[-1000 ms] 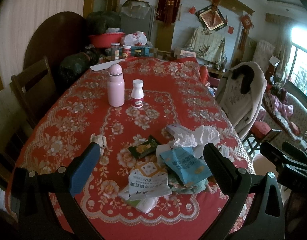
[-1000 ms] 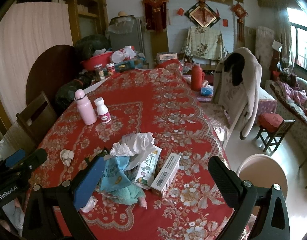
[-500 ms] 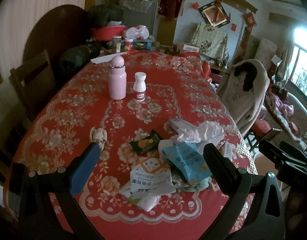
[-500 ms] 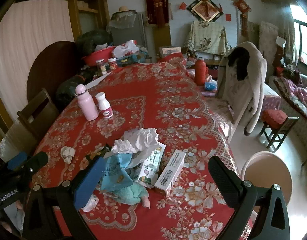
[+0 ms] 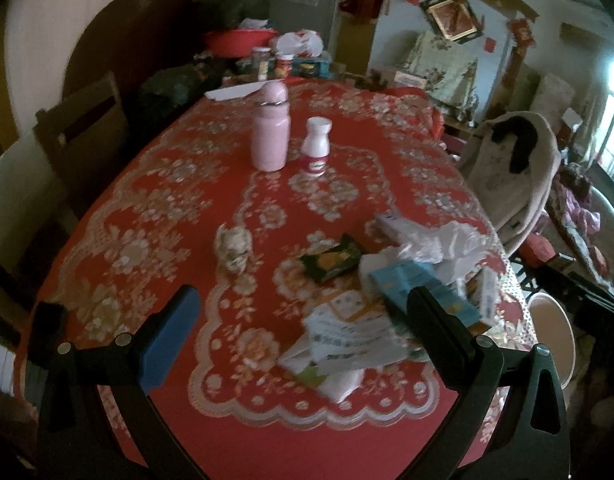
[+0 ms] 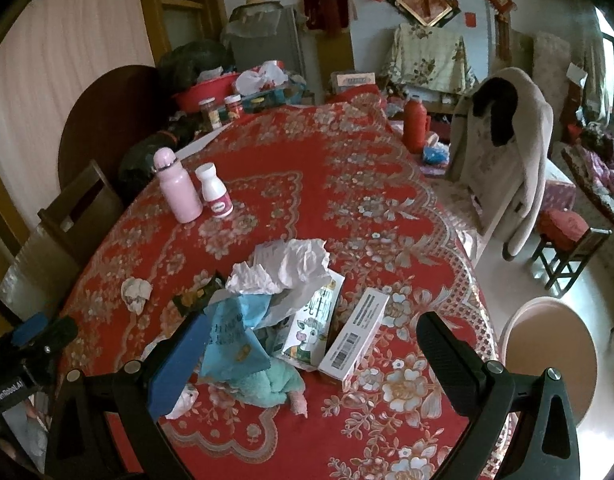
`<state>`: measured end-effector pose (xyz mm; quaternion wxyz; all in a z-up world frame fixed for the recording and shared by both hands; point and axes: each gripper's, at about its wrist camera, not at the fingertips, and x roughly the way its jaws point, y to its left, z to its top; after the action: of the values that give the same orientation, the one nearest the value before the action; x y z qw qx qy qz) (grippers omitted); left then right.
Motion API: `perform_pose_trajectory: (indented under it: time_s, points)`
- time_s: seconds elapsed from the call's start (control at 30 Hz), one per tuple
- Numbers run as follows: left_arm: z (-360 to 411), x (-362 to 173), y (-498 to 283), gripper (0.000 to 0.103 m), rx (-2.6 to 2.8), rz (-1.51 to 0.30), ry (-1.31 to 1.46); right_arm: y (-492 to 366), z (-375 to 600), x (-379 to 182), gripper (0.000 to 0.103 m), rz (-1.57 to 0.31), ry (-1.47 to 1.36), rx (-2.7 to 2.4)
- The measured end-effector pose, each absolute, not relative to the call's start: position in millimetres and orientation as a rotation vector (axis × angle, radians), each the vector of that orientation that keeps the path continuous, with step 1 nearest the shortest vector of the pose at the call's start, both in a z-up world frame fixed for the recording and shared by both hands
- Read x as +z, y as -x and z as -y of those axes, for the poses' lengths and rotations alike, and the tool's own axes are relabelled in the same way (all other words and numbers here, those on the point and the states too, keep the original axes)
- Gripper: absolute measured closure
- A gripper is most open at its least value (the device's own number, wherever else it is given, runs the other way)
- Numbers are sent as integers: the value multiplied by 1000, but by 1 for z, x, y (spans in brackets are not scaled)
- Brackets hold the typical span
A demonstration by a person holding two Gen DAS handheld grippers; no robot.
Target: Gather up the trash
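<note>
A heap of trash lies on the red flowered tablecloth (image 6: 347,184): crumpled white paper (image 6: 283,266), a blue snack bag (image 6: 231,340), a milk carton (image 6: 313,324), a long white box (image 6: 357,332), a dark green wrapper (image 5: 333,262) and a white printed bag (image 5: 347,336). A small crumpled wad (image 5: 233,246) sits apart to the left. My left gripper (image 5: 301,312) hangs open over the near edge of the heap. My right gripper (image 6: 313,340) is open too, just short of the pile, with nothing between its fingers.
A pink flask (image 5: 271,136) and a white bottle (image 5: 316,146) stand farther back on the table. A round pink bin (image 6: 547,354) sits on the floor at the right. A coat-draped chair (image 6: 503,148) is beside the table, a wooden chair (image 5: 79,128) at the left.
The left gripper's view has swung left and closer, so the heap has slid right and the small wad sits nearer the middle. The right gripper has edged slightly closer to the pile.
</note>
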<state>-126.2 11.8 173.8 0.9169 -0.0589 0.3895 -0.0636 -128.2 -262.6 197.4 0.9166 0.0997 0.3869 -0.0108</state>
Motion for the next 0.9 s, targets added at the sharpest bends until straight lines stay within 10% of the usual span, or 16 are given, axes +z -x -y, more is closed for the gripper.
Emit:
perform_pose_trajectory:
  time_s: [0.9]
  points:
    - [-20,133,110,1,-102,-963,113,82,224,146,23,-1007,-194,236]
